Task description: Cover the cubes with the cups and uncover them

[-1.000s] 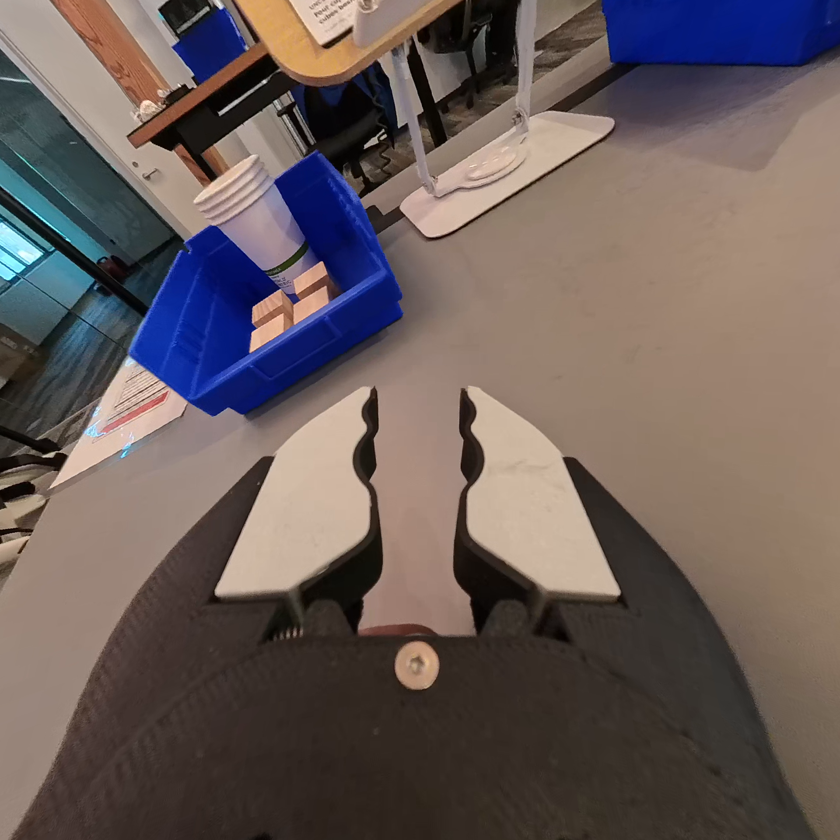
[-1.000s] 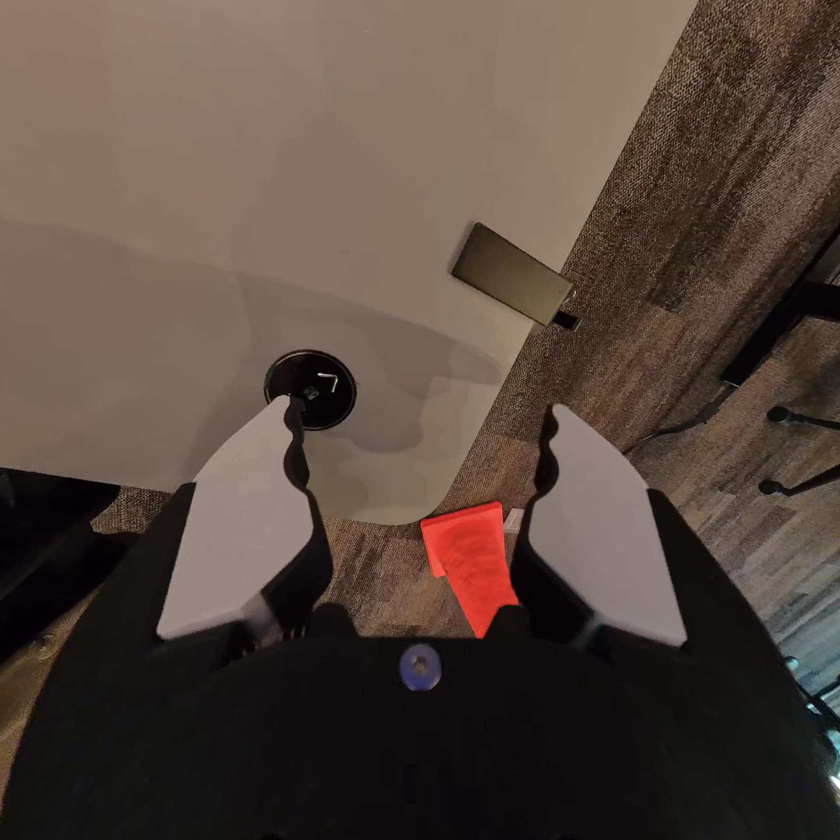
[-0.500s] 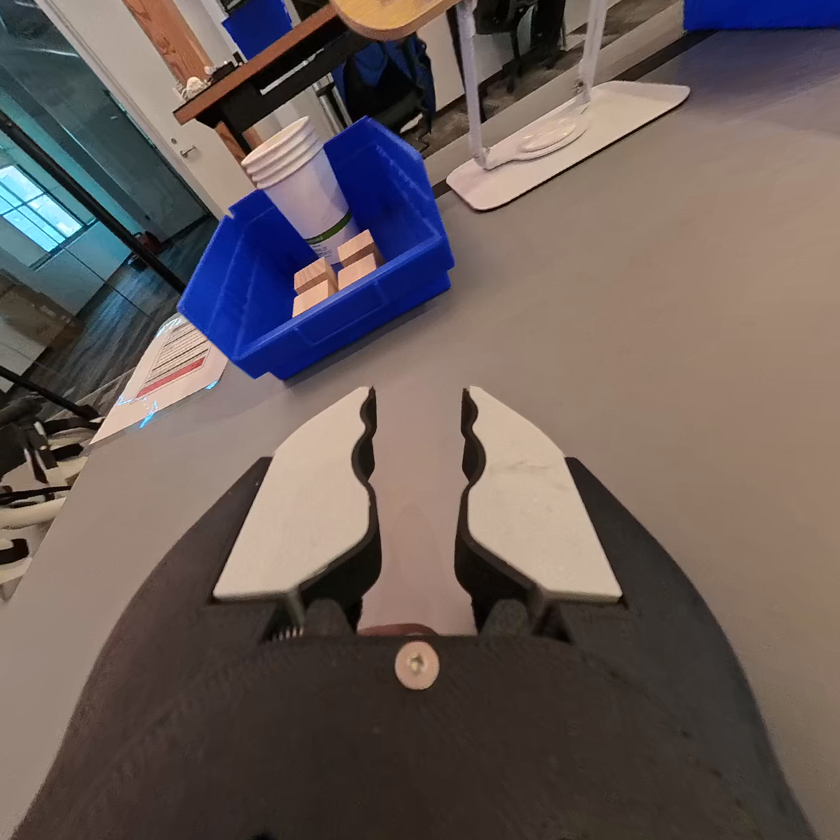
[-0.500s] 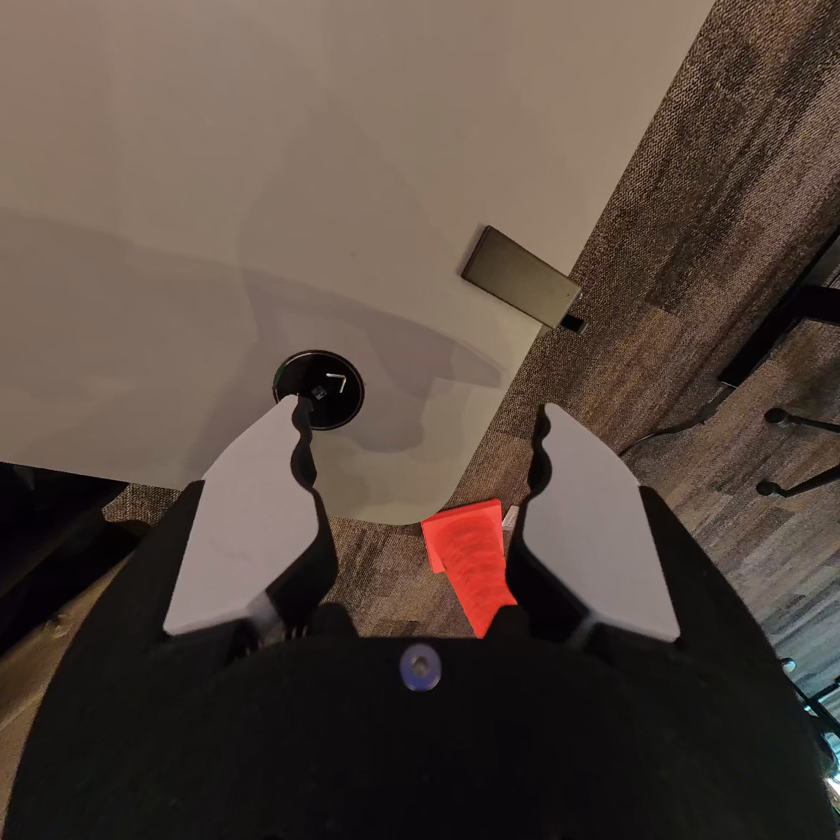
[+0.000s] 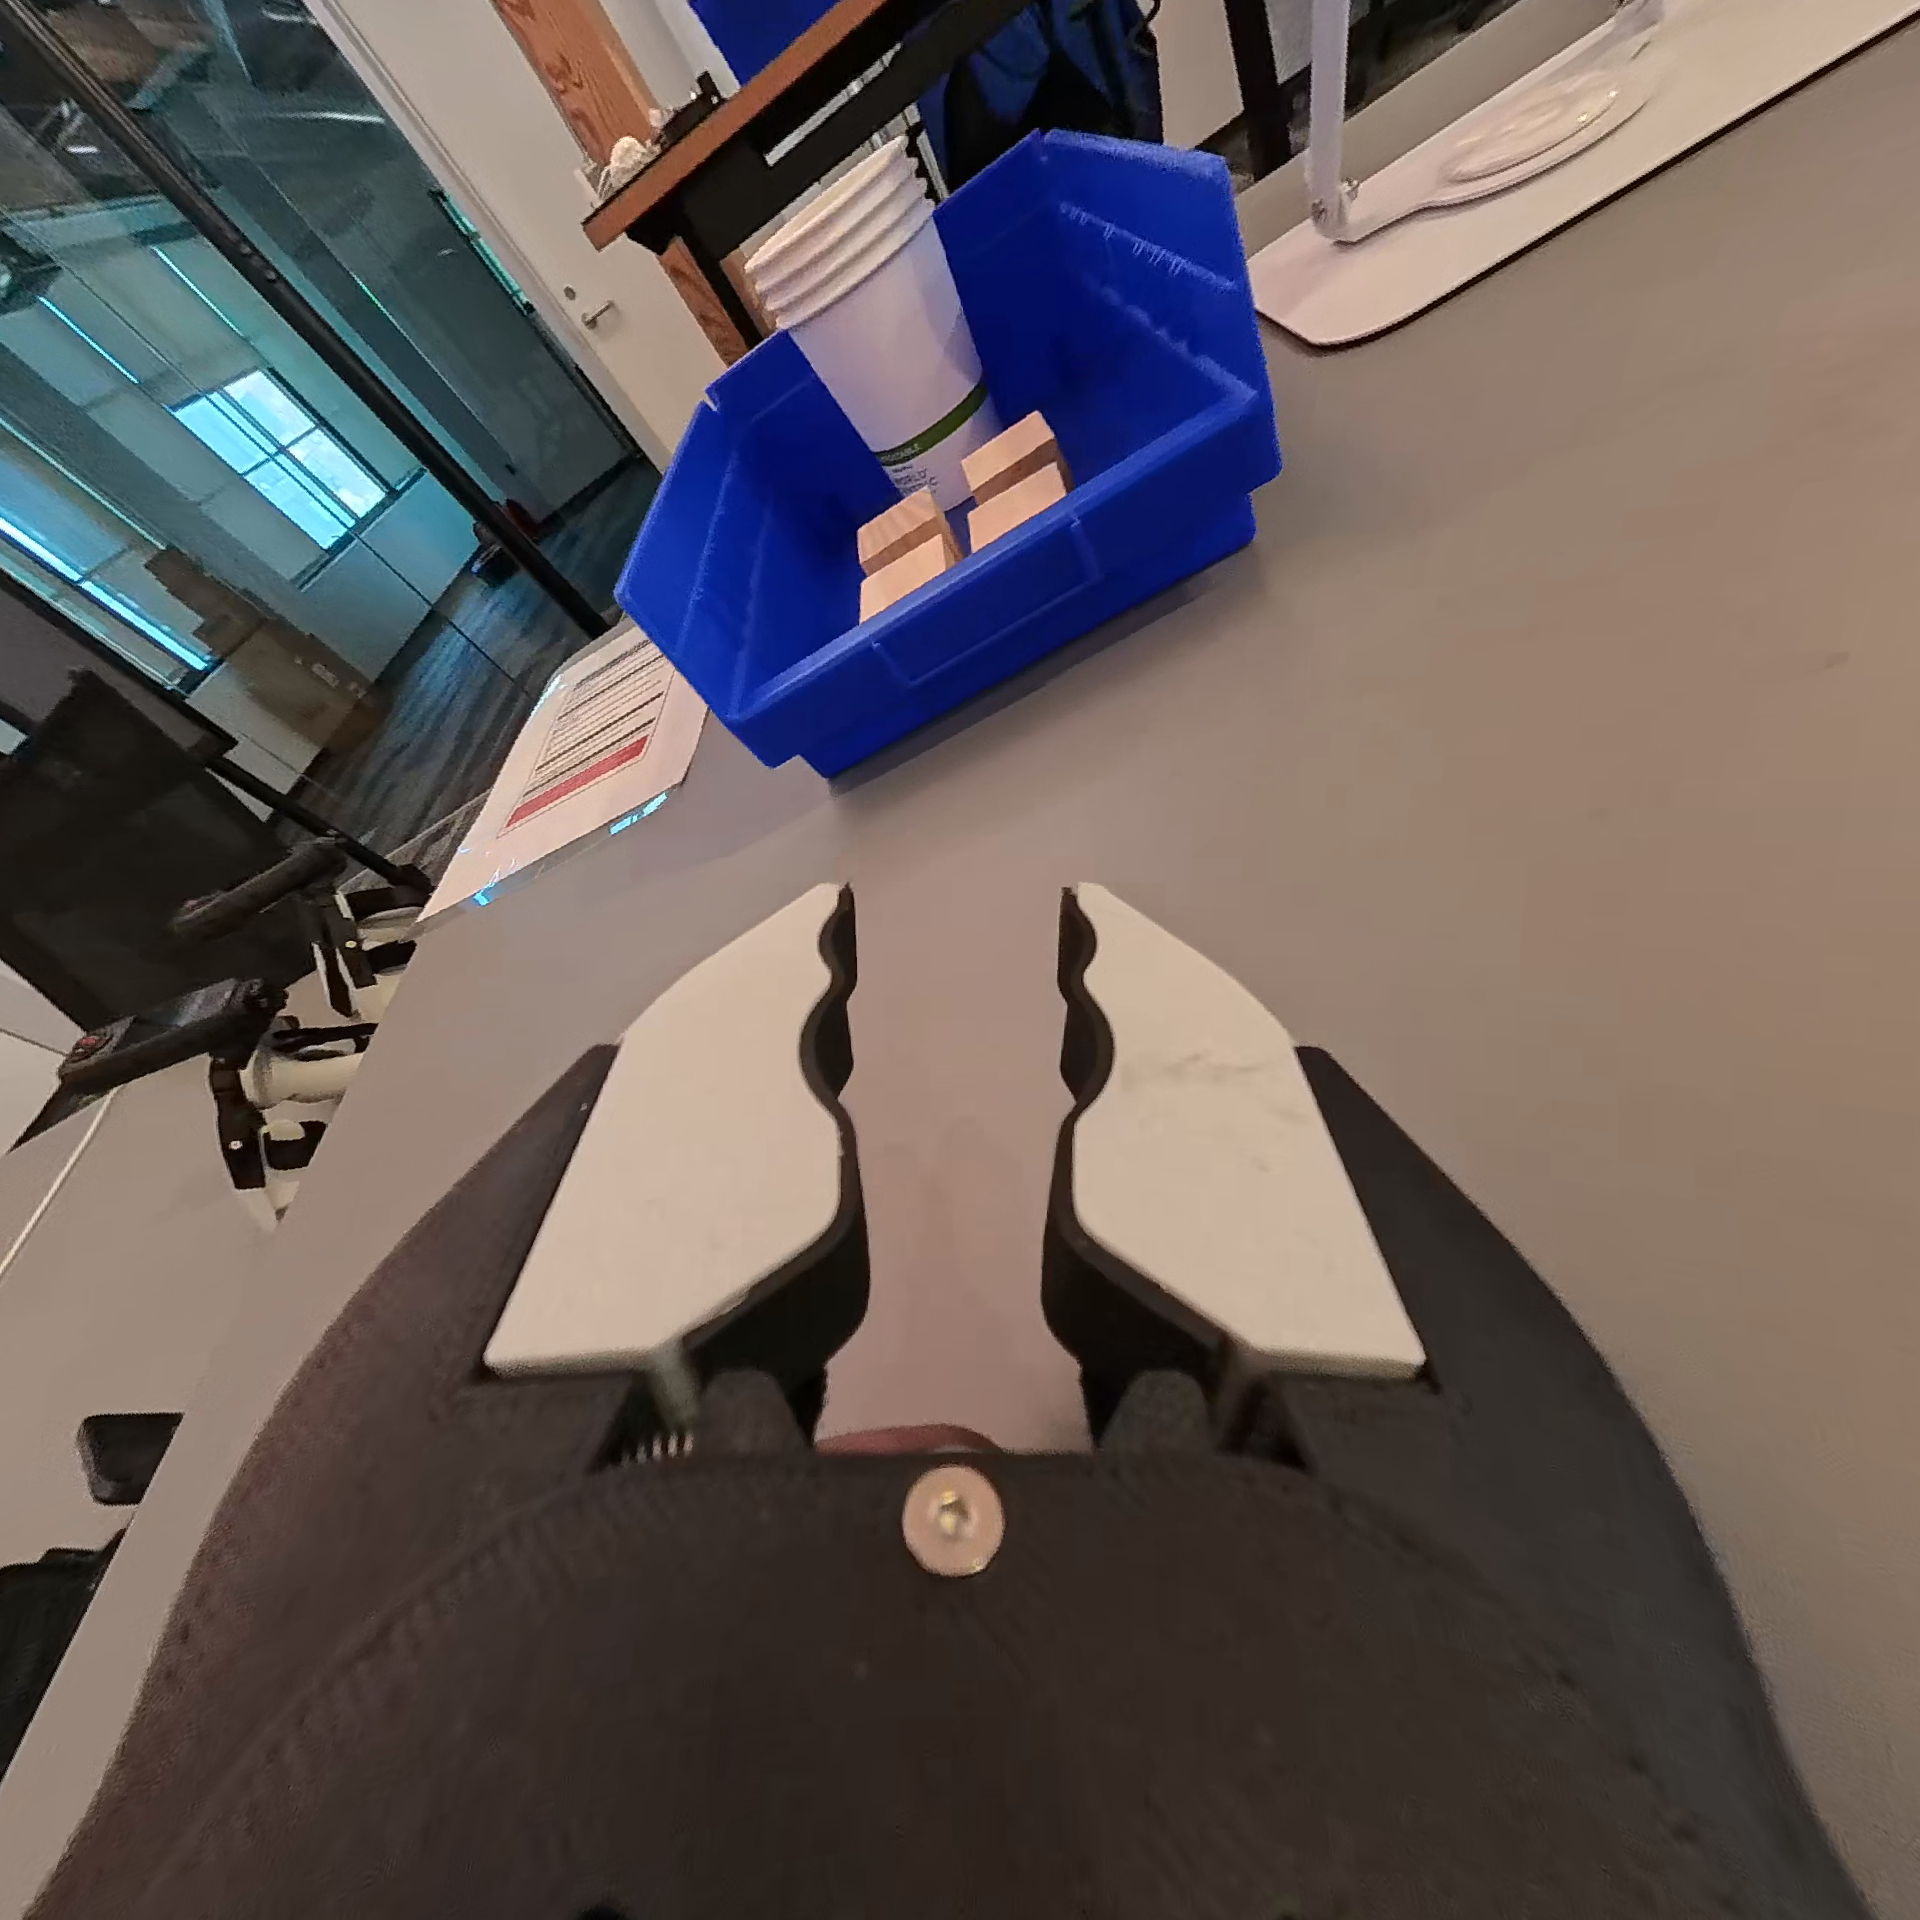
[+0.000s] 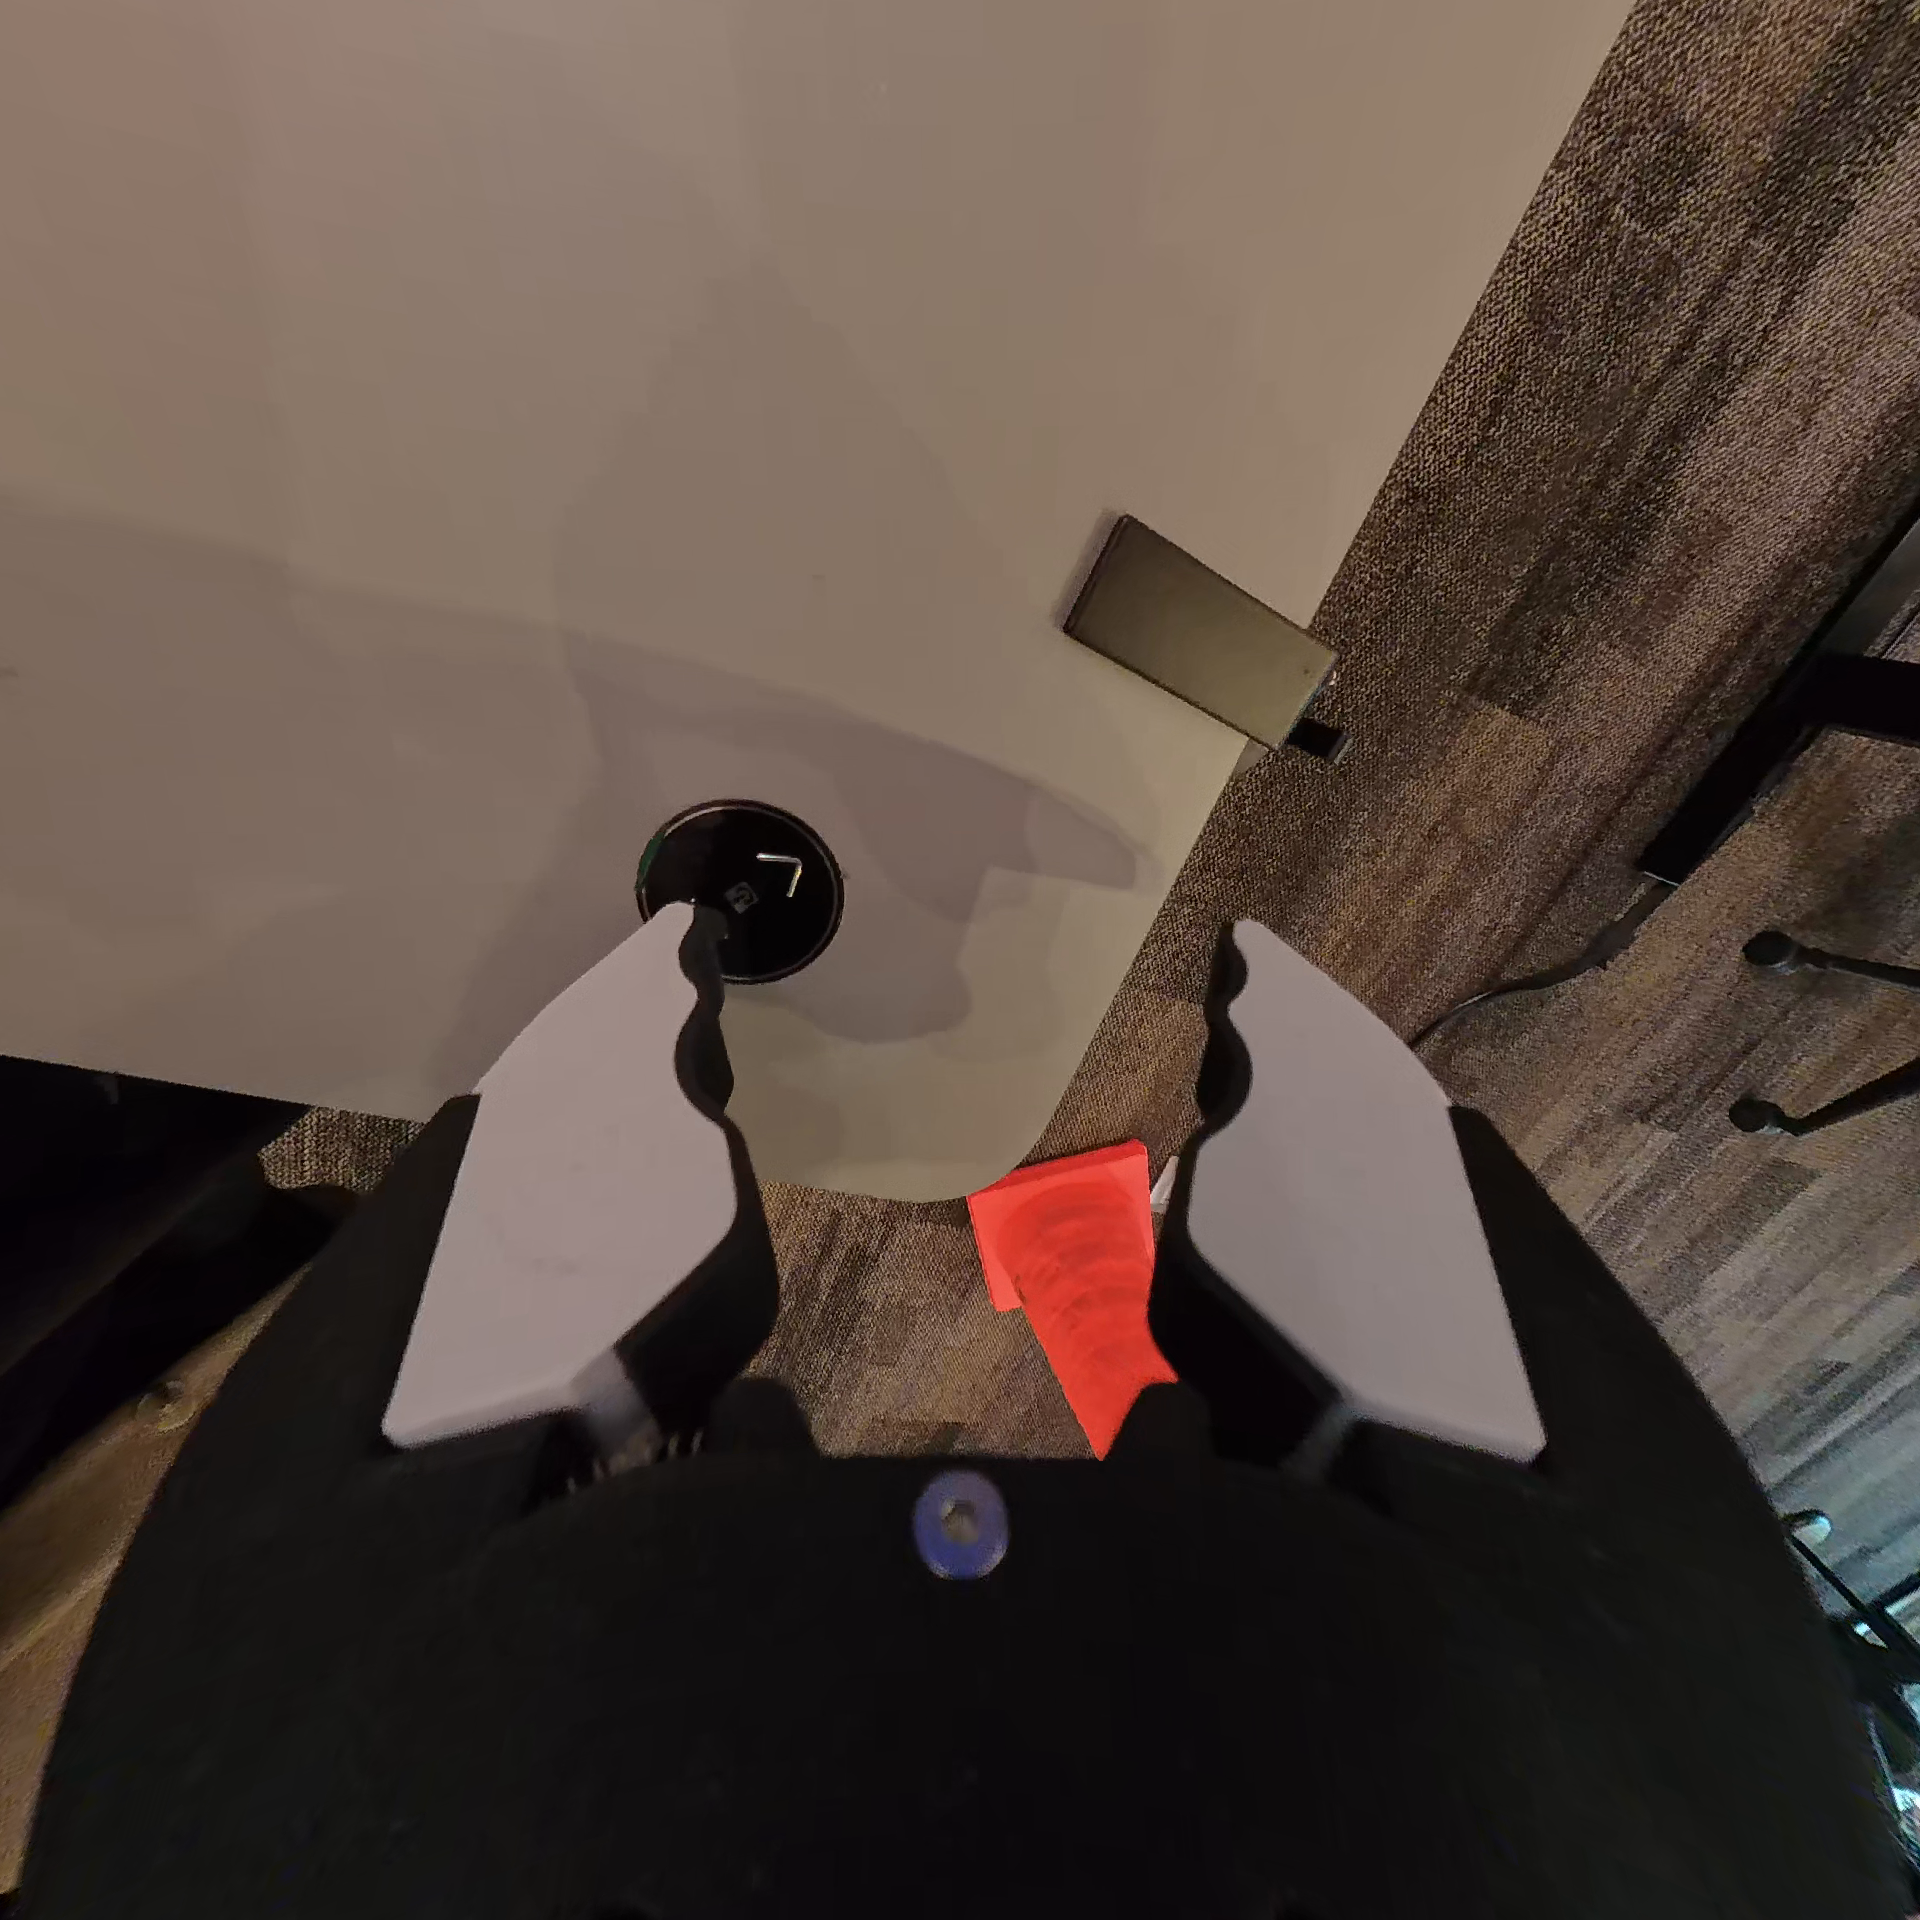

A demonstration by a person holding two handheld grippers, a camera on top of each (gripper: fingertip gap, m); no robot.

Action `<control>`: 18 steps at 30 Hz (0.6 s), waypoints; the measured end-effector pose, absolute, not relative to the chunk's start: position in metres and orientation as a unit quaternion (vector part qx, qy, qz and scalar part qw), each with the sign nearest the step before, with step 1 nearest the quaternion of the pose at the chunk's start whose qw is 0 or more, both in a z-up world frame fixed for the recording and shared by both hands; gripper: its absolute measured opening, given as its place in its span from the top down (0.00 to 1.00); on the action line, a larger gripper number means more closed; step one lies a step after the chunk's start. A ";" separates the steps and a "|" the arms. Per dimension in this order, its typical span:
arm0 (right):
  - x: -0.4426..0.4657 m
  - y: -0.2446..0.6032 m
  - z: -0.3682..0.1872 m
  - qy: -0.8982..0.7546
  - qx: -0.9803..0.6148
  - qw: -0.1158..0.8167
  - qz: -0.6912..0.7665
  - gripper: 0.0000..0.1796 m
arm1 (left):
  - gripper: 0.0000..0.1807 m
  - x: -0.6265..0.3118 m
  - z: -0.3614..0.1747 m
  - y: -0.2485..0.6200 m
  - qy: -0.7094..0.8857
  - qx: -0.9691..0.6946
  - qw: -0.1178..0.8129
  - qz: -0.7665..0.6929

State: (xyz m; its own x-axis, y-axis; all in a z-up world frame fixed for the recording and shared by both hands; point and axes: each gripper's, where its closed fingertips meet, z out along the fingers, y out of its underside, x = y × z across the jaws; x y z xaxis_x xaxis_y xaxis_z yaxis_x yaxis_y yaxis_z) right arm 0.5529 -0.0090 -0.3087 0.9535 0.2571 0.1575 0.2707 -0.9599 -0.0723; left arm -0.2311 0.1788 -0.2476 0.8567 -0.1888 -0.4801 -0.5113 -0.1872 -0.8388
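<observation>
My left gripper, jaws partly apart and empty, has closed in on the blue bin ahead holding cups and cubes; my right gripper, wide and empty, hangs off-table.

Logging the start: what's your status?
Left gripper open, empty, low over the grey table. Right gripper open, empty, over a table corner, away from the work. Cups stacked, cubes uncovered, all in the blue bin. Path clear.
</observation>
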 end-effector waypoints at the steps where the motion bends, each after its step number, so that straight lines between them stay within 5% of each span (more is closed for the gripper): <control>1: 0.553 -0.009 -0.308 -0.134 -0.987 0.045 -0.072 0.50 | 0.80 -0.232 -0.247 0.179 0.231 -0.758 0.594 0.139; 18: 0.551 -0.009 -0.287 -0.136 -0.988 0.046 -0.062 0.51 | 0.80 -0.228 -0.233 0.179 0.257 -0.756 0.579 0.167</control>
State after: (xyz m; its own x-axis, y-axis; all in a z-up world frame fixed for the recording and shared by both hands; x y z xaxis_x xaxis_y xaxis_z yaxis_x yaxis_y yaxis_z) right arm 0.5514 -0.0089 -0.2869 0.9556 0.2622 0.1346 0.2735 -0.9591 -0.0736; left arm -0.2280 0.1785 -0.2327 0.8122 -0.1940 -0.5502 -0.5818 -0.1981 -0.7889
